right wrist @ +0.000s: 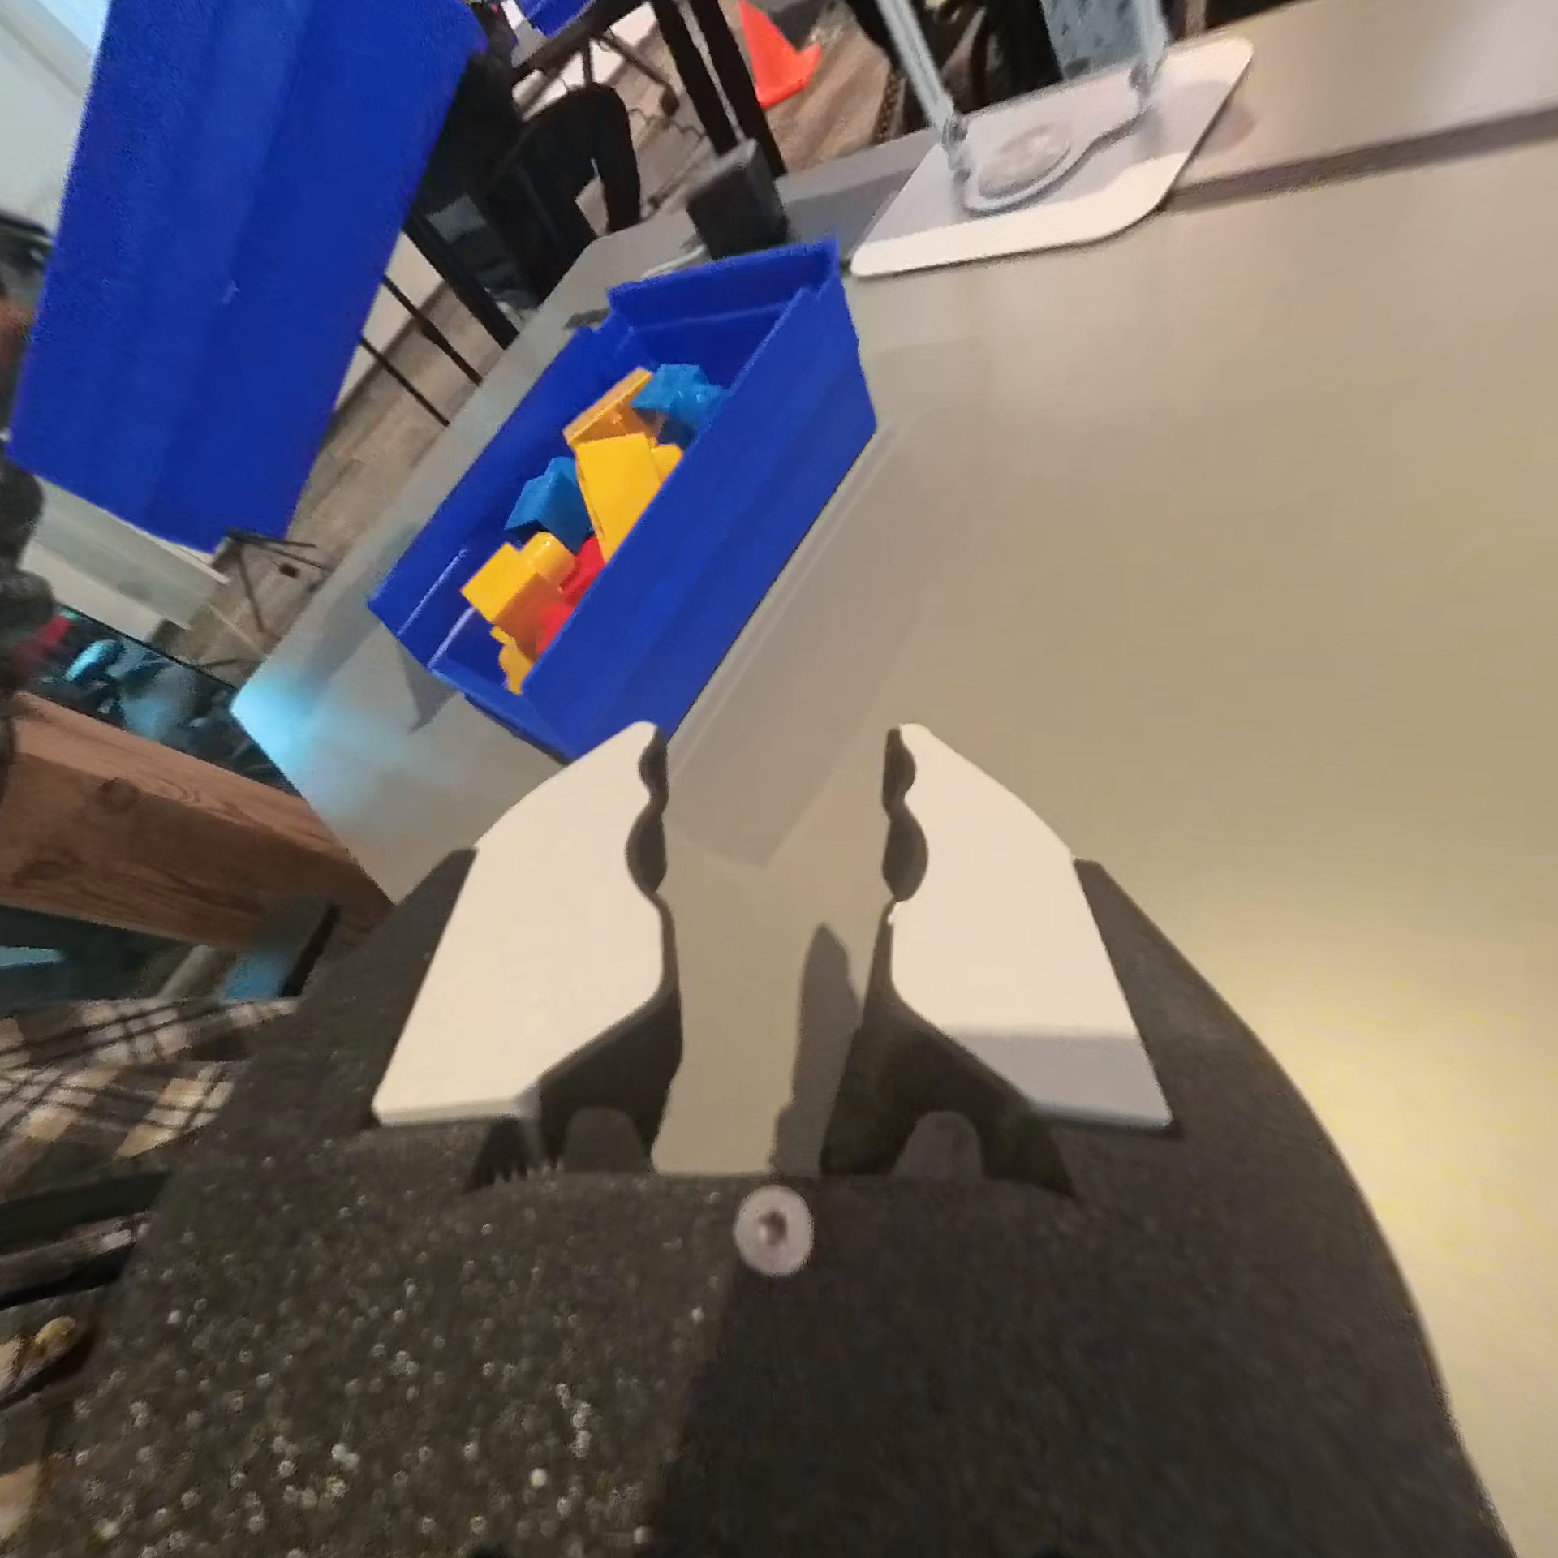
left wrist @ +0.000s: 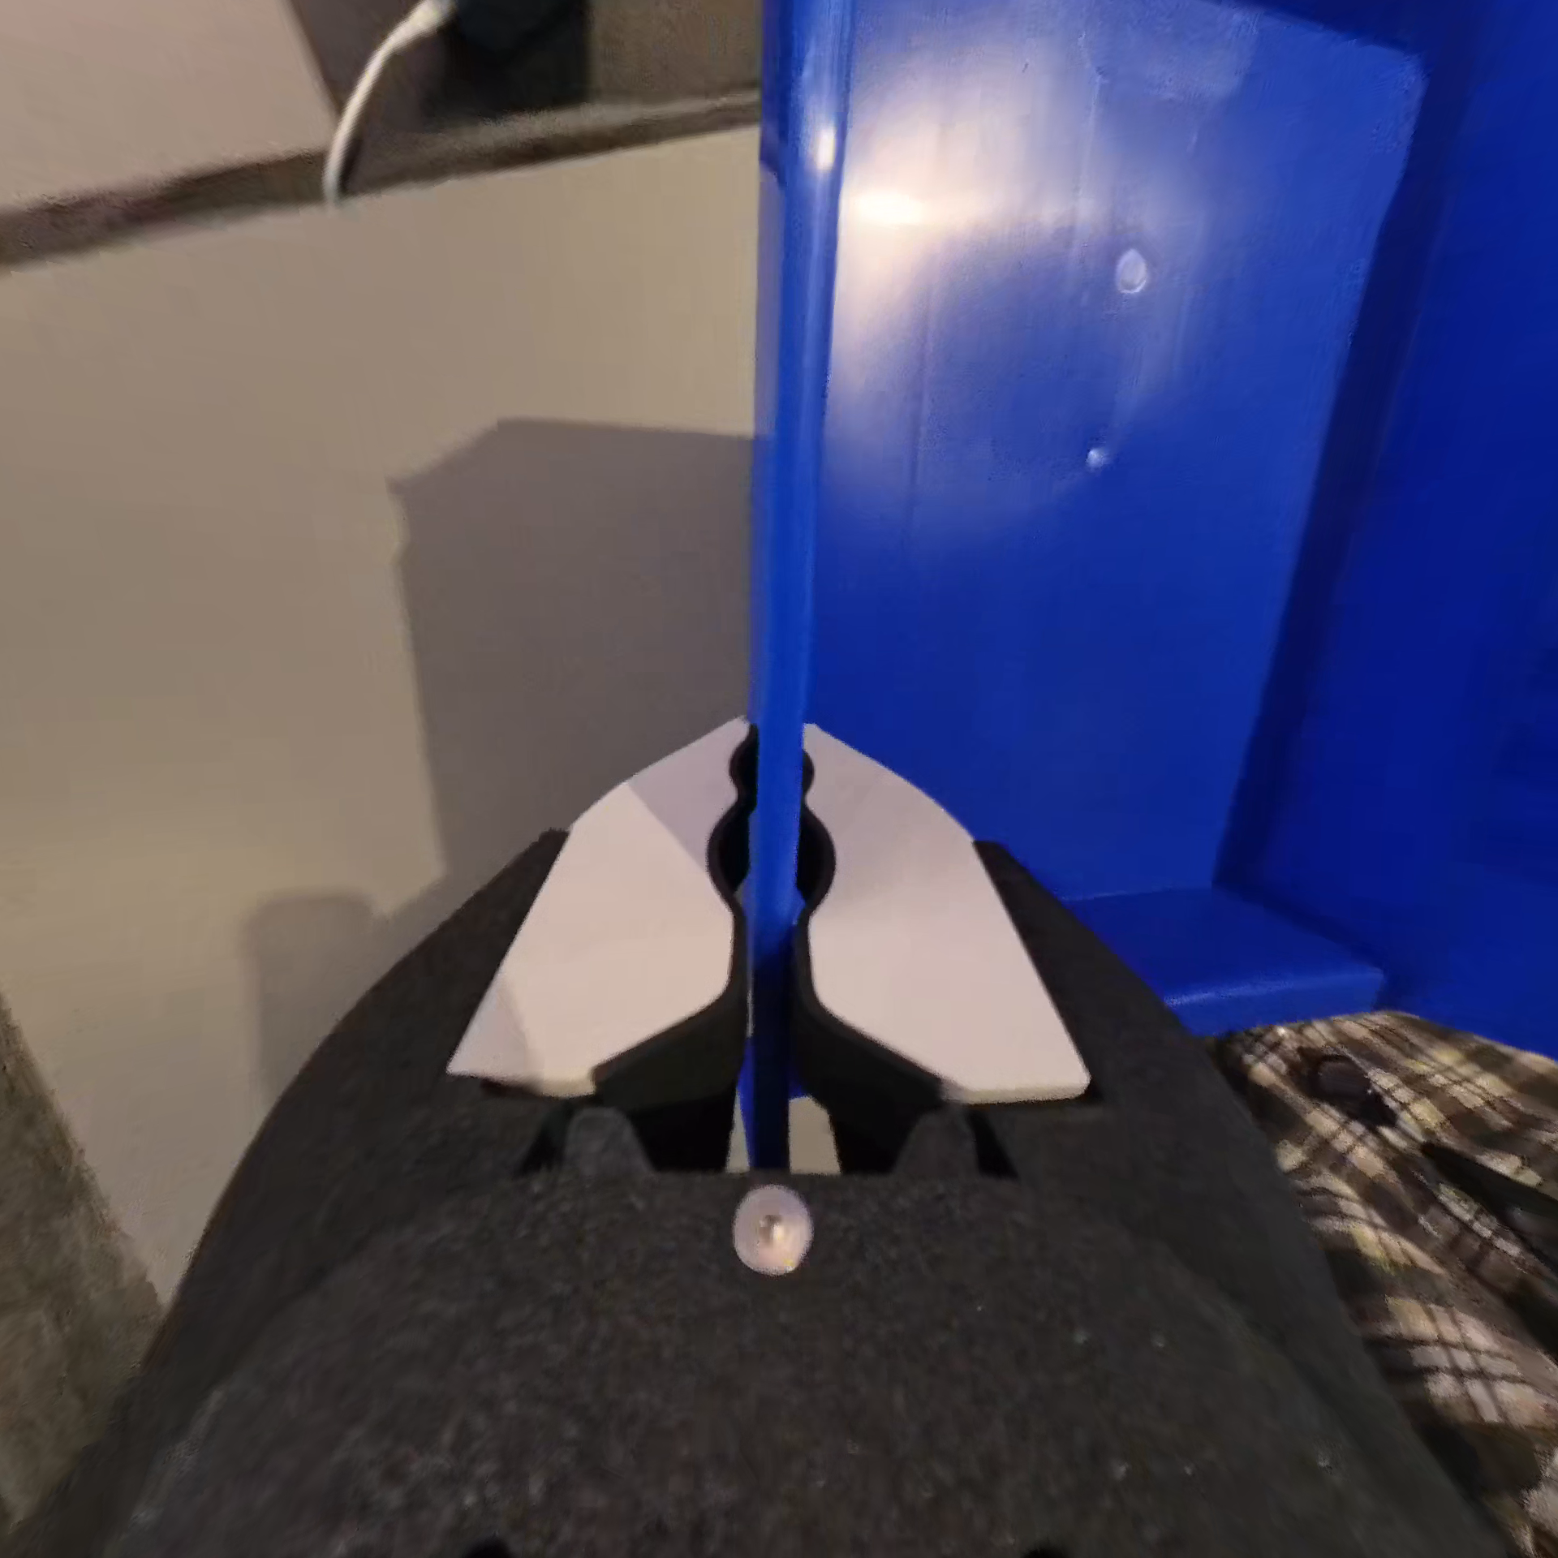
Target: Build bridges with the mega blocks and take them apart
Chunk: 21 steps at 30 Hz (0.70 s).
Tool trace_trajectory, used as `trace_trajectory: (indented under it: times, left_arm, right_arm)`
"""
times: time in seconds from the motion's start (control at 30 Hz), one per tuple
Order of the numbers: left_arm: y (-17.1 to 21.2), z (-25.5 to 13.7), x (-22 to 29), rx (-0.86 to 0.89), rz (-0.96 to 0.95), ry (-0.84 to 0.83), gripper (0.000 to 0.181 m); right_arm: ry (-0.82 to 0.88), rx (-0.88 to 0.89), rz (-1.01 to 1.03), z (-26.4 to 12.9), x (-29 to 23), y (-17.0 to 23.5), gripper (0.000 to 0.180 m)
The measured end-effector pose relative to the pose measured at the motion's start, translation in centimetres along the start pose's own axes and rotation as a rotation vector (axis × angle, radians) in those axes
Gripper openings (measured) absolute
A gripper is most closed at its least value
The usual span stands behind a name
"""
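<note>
My left gripper [left wrist: 774, 759] has its jaws pinching the thin side wall of an empty glossy blue plastic bin [left wrist: 1096, 421]; the wall runs straight ahead between the two white fingers [left wrist: 624, 927], and the bin's bare inside opens to the right of the jaws, lifted clear of the pale grey desk [left wrist: 211, 506] on their left. A plaid cloth [left wrist: 1391, 1180] shows low on the right. My right gripper [right wrist: 771, 742] hangs over the desk with its jaws spread and nothing between them. Just ahead and slightly left of those jaws sits a second, smaller blue plastic bin [right wrist: 717, 539] on the desk, holding the yellow, red and light-blue mega blocks [right wrist: 590, 506] in a jumble. Far left of the jaws, the held bin shows again, raised.
</note>
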<state>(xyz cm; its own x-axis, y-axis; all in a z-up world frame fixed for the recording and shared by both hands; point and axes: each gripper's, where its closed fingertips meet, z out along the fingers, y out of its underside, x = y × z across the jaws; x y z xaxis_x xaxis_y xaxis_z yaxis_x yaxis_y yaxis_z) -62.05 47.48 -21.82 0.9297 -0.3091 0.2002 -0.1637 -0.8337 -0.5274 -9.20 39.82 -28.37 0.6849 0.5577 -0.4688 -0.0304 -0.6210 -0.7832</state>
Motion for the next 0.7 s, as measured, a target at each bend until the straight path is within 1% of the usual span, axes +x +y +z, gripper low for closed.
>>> trace_trajectory:
  times: [0.17, 0.33, 0.43, 0.5, 0.57, 0.7]
  left_arm:
    - [-4.6, 2.3, 7.8, -0.039, 0.207, 0.018, 0.005]
    - [-7.3, 5.4, 15.9, -0.113, 0.424, 0.023, 0.005]
    - [-8.2, 7.1, 20.3, -0.145, 0.526, 0.036, 0.005]
    - [-8.7, 8.0, 22.9, -0.156, 0.582, 0.052, 0.005]
    - [-8.9, 8.7, 25.3, -0.159, 0.627, 0.075, 0.005]
    - [-8.5, 9.7, 28.9, -0.164, 0.683, 0.136, 0.006]
  right_arm:
    - [0.122, -0.028, -0.158, -2.7, -0.5, -6.3, 0.062]
    - [0.187, -0.093, -0.232, -3.9, -2.8, -14.0, 0.062]
    - [0.241, -0.177, -0.255, -3.2, -3.6, -17.0, 0.062]
    - [0.29, -0.235, -0.262, -2.1, -3.3, -18.0, 0.062]
    - [0.353, -0.325, -0.266, -1.1, -2.1, -17.9, 0.062]
    - [0.498, -0.484, -0.265, -0.3, 1.3, -16.8, 0.047]
